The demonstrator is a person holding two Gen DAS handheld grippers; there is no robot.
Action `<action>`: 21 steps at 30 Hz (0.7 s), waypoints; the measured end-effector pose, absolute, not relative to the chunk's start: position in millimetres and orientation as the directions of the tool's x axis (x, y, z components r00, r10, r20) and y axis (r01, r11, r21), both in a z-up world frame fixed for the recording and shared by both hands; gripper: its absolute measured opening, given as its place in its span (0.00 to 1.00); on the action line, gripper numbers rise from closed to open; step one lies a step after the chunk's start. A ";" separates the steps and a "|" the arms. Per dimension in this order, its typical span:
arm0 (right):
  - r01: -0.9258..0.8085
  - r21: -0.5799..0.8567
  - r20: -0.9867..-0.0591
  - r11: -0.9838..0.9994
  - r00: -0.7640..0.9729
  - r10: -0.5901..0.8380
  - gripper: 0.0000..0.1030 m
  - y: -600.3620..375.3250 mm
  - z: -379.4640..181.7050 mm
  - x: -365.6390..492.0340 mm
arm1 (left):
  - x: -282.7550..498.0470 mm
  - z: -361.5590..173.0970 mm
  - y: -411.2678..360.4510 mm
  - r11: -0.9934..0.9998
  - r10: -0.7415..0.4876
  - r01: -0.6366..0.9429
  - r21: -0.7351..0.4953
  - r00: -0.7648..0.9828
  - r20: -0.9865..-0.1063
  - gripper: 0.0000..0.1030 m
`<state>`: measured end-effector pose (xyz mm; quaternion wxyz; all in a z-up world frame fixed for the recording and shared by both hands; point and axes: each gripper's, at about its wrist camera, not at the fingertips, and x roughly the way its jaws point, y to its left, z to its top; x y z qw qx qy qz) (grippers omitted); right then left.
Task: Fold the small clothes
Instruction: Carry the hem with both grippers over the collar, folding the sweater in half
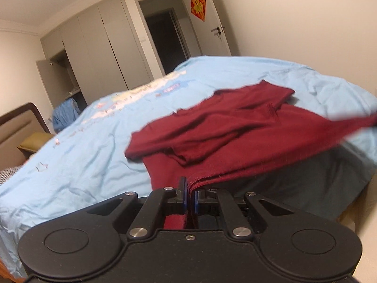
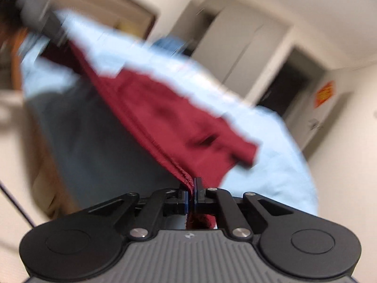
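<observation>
A dark red shirt (image 1: 231,129) lies partly on the light blue bed cover (image 1: 94,165), with its near hem lifted off the bed edge. My left gripper (image 1: 189,188) is shut on one corner of that hem; red cloth bunches between its fingers. In the blurred right wrist view the same red shirt (image 2: 169,118) stretches away, and my right gripper (image 2: 190,186) is shut on the other hem corner. The hem runs taut between the two grippers. A sleeve (image 1: 153,146) is folded over the shirt's body.
The bed's dark side (image 1: 306,188) drops below the lifted hem. Grey wardrobes (image 1: 99,54), a dark doorway (image 1: 165,42) and a door with a red ornament (image 1: 198,6) stand beyond the bed. A headboard (image 1: 21,118) is at the far left.
</observation>
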<state>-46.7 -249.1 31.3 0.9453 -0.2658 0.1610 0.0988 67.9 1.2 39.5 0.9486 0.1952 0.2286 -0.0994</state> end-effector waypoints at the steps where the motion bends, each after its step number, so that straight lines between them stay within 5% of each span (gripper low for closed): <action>1: -0.244 -0.482 -0.310 0.842 0.946 0.096 0.04 -251.1 39.9 -51.1 | 67.2 36.4 -0.2 0.900 -0.097 0.280 0.333 0.874 -0.476 0.05; 8: -0.198 -0.508 -0.158 0.839 0.978 0.135 0.04 -246.1 73.8 -63.5 | 69.6 10.2 -8.1 0.864 -0.029 0.269 0.425 0.870 -0.491 0.06; 16: -0.203 -0.512 -0.158 0.835 0.977 0.141 0.04 -247.6 76.6 -74.4 | 73.9 -20.3 2.2 0.833 0.050 0.254 0.492 0.850 -0.524 0.14; 21: -0.176 -0.529 -0.149 0.830 0.982 0.113 0.04 -244.8 68.8 -71.7 | 65.6 -19.4 10.7 0.866 0.058 0.203 0.457 0.866 -0.496 0.08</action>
